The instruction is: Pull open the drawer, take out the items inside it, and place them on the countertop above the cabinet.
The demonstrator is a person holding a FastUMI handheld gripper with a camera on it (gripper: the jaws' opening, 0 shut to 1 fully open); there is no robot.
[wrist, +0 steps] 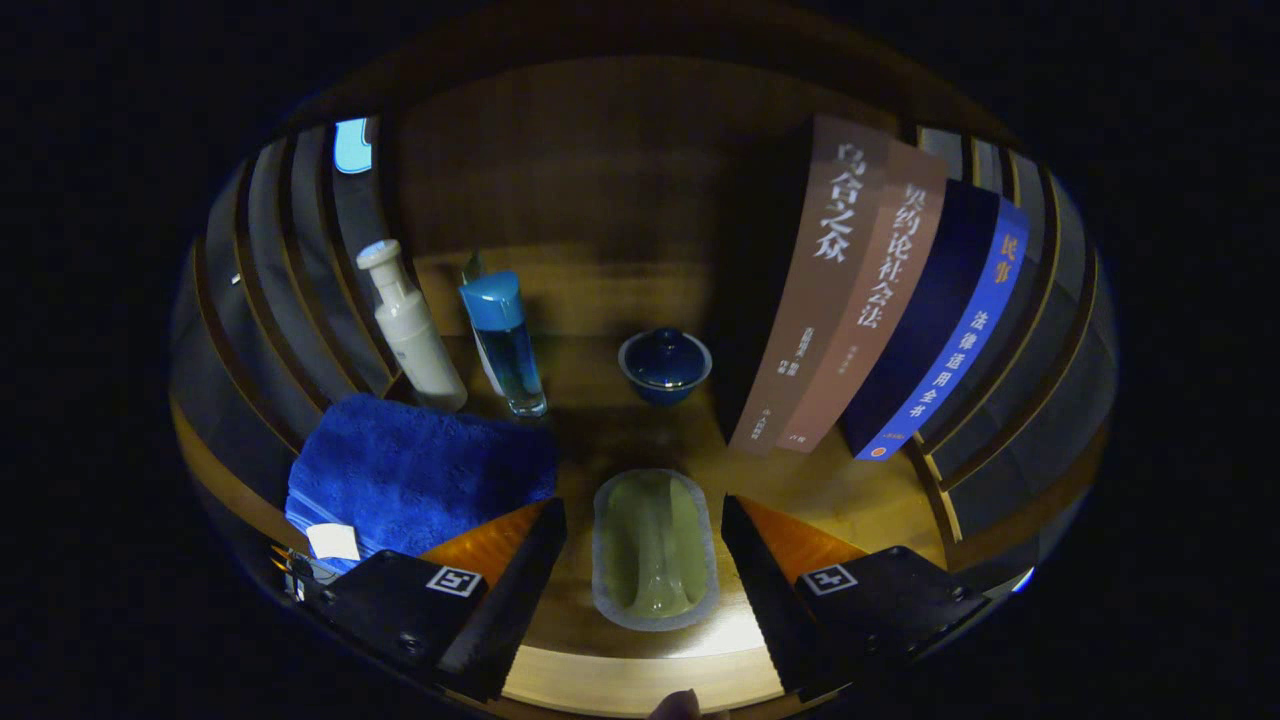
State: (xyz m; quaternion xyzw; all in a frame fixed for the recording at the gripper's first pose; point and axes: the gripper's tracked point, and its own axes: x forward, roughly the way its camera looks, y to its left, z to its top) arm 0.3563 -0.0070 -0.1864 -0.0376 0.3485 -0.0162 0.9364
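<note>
- Gripper (645, 545): fingers spread wide apart, jaws parted, nothing pressed between them.
- Left finger (510, 590): runs forward and inward from its mounting block; tip free, touching nothing.
- Right finger (765, 590): mirrors the left at a matching angle; tip likewise free.
- Mounting blocks: each carries a square marker tag on its upper face.
- Pose: gripper level, pointing straight ahead, both fingers symmetric.
- A fingertip of the person (675, 706) shows just behind the fingers.
</note>
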